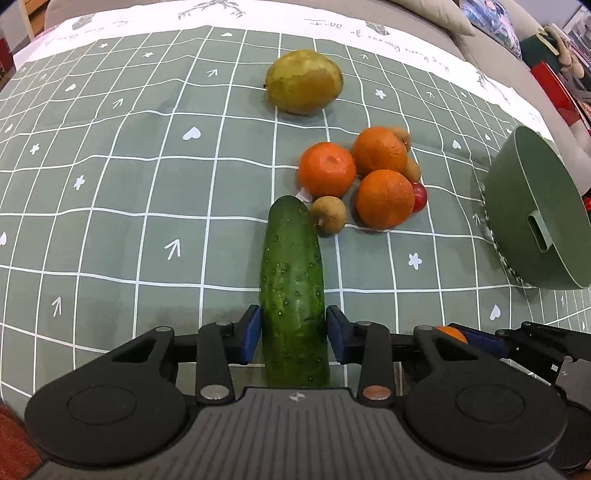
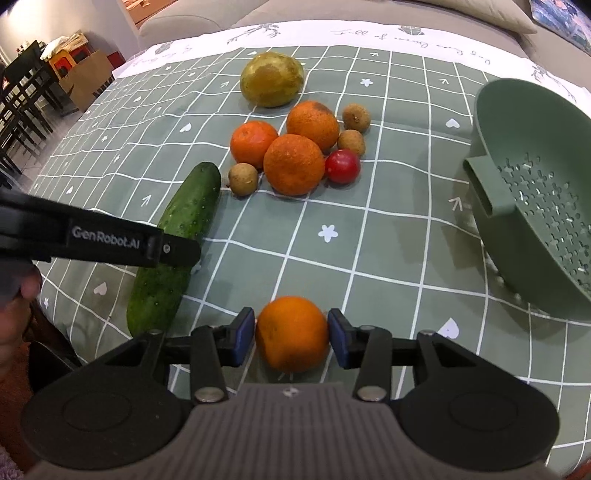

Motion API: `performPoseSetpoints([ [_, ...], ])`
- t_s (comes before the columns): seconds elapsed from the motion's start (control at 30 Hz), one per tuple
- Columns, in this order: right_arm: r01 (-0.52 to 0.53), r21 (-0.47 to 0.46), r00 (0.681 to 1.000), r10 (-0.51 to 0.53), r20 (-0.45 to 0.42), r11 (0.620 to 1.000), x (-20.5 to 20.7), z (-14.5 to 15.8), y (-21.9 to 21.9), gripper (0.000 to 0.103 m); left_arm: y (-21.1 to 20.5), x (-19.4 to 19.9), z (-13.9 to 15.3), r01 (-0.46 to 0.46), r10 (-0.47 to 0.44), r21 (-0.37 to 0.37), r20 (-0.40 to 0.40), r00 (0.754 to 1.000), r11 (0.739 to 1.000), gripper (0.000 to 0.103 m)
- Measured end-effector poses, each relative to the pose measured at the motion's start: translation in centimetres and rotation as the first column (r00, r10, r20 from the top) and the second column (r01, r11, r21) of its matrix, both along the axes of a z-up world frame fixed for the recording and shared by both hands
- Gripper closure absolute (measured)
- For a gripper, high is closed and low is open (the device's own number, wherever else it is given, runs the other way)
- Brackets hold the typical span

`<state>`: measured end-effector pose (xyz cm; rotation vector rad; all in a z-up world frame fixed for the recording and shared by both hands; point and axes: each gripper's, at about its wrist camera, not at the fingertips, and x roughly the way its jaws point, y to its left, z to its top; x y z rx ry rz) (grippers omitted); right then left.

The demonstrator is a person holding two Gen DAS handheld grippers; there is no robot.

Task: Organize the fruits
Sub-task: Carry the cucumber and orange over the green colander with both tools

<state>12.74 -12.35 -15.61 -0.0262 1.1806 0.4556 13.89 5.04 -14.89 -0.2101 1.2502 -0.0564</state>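
A dark green cucumber (image 1: 291,266) lies on the green checked cloth (image 1: 129,184), and my left gripper (image 1: 293,332) is shut on its near end, blue pads against both sides. In the right wrist view the same cucumber (image 2: 184,218) rests flat under the left gripper's black finger (image 2: 110,240). My right gripper (image 2: 291,336) is shut on an orange (image 2: 291,347) just above the cloth (image 2: 369,258). That held orange (image 1: 451,332) peeks out at lower right of the left wrist view. Three more oranges (image 2: 293,164), a yellow-green mango (image 2: 272,79), brown longans (image 2: 242,178) and a small red fruit (image 2: 342,166) sit clustered mid-table.
A green colander (image 2: 532,199) rests tilted on its side at the right, its opening facing the fruit. A hand (image 2: 14,295) holds the left gripper at the left edge. Sofa cushions (image 2: 406,11) lie beyond the table; dark chairs (image 2: 22,96) stand far left.
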Motion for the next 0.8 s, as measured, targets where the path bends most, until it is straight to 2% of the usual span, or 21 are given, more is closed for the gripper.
performPoseSetpoints([
  [0.17, -0.007, -0.010, 1.000, 0.007, -0.006, 1.000, 0.0, 0.1, 0.1, 0.063, 0.2, 0.1, 0.0, -0.009, 0.009, -0.008, -0.008, 1.000, 1.000, 0.061],
  [0.23, 0.005, -0.012, 1.000, -0.005, -0.005, 1.000, -0.1, 0.0, -0.1, 0.052, 0.0, -0.1, 0.0, -0.007, 0.007, 0.005, -0.008, 1.000, 1.000, 0.061],
  [0.3, 0.014, -0.011, 0.999, -0.015, -0.029, 1.000, -0.1, -0.1, -0.3, 0.052, -0.2, 0.0, 0.2, -0.007, 0.008, 0.019, -0.029, 1.000, 1.000, 0.061],
  [0.4, 0.018, -0.001, 0.999, -0.018, -0.050, 1.000, 0.0, -0.2, -0.6, 0.063, 0.1, -0.6, 0.6, -0.022, 0.022, 0.003, -0.020, 1.000, 1.000, 0.062],
  [0.53, 0.039, 0.037, 0.998, -0.037, -0.050, 0.999, -0.3, -0.2, -1.0, 0.064, 0.0, -1.7, 1.7, -0.038, 0.038, -0.010, 0.007, 0.999, 0.999, 0.062],
  [0.8, 0.020, 0.110, 0.998, -0.026, 0.055, 0.994, -0.7, 3.6, -2.4, 0.064, -1.3, -2.8, 6.1, -0.012, 0.017, -0.046, 0.107, 0.994, 0.999, 0.062],
])
